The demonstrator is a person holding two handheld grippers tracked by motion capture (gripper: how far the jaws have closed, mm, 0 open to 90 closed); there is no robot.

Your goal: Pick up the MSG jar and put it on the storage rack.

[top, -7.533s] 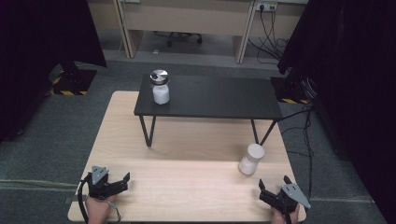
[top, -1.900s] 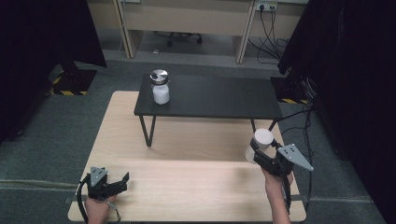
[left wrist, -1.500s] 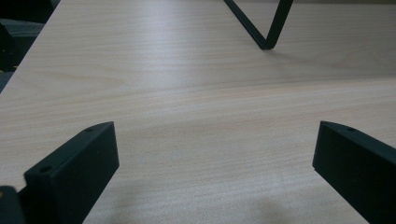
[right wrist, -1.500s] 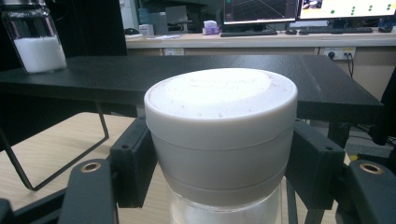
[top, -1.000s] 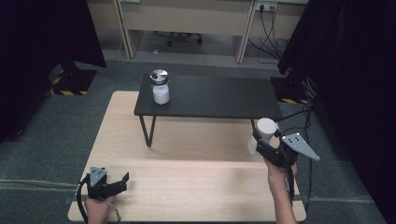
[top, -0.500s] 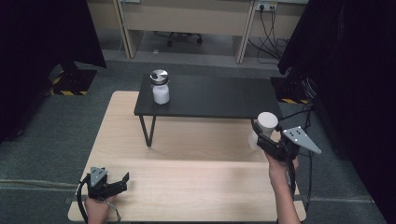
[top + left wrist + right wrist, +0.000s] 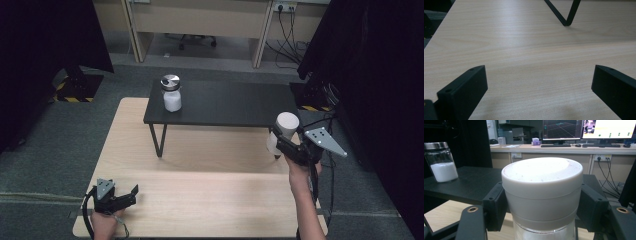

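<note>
White-lidded jar (image 7: 283, 131): clamped by the right gripper (image 7: 288, 145) at the lid, above the table's (image 7: 210, 195) right edge, white contents glimpsed. Steel-lidded jar (image 7: 171, 93): on black stand (image 7: 230, 102), part-filled with white powder. Left gripper (image 7: 120, 197): released, on the table.

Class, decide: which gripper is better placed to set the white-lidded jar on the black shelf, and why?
Right. The right gripper already clamps the jar just off the black shelf. The left gripper rests open and empty near the table's front edge.
</note>
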